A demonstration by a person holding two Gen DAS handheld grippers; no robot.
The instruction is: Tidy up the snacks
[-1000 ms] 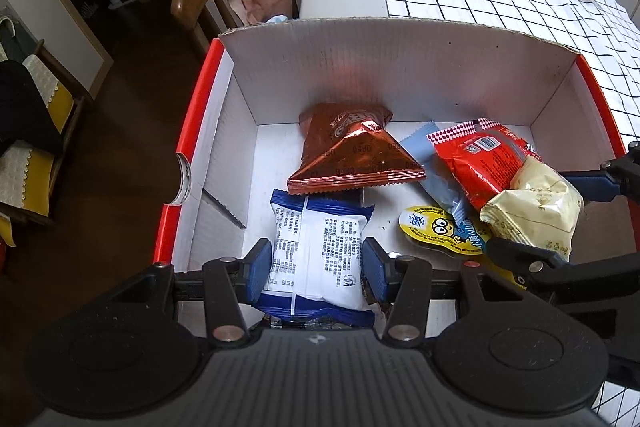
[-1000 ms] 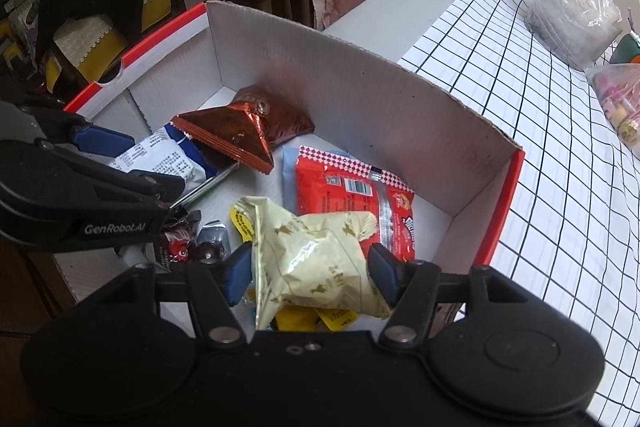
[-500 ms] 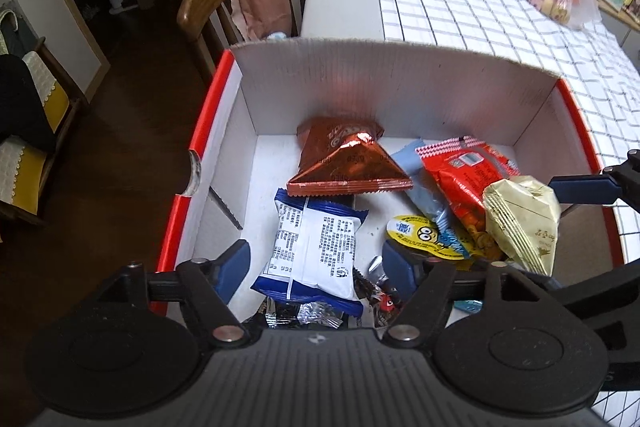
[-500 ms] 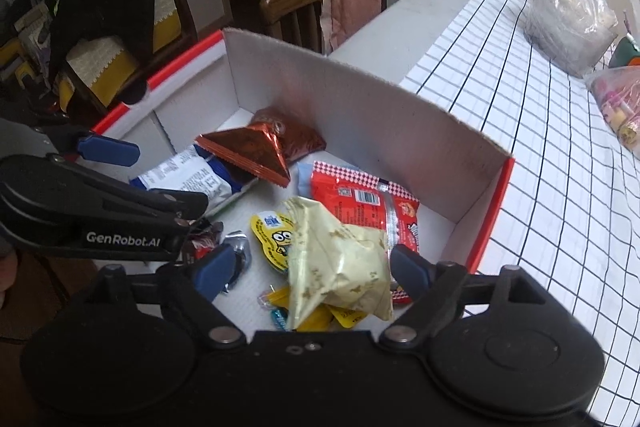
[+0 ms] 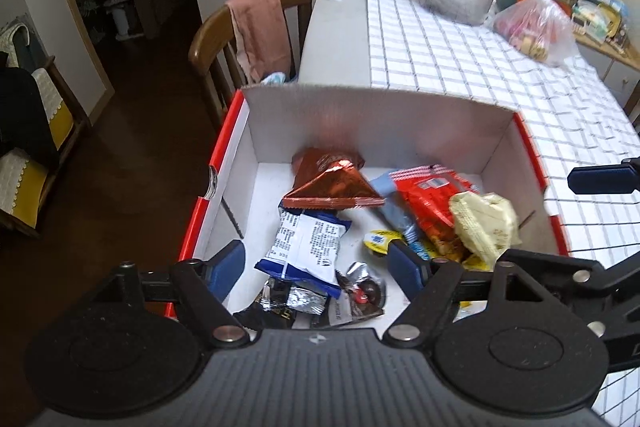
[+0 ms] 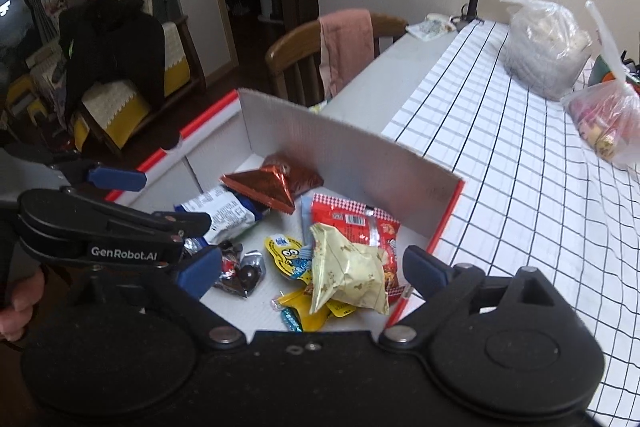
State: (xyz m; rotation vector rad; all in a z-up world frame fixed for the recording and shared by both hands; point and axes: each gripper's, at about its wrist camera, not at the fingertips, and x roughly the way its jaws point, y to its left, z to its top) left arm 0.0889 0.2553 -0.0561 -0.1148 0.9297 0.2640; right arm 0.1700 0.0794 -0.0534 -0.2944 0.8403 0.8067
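Left wrist view: the left tool [image 5: 318, 267] gapes wide, holding nothing, above the blue-and-white packet [image 5: 306, 247] lying in the cardboard box [image 5: 376, 119].

Right wrist view: the right tool [image 6: 312, 269] is spread wide and empty over the pale yellow bag [image 6: 348, 273], which lies atop the red packet [image 6: 360, 227] in that box on the worktop [image 6: 520, 187].

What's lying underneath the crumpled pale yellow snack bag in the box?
The pale yellow snack bag rests on a red packet and yellow wrappers. Anything directly beneath its middle is hidden.
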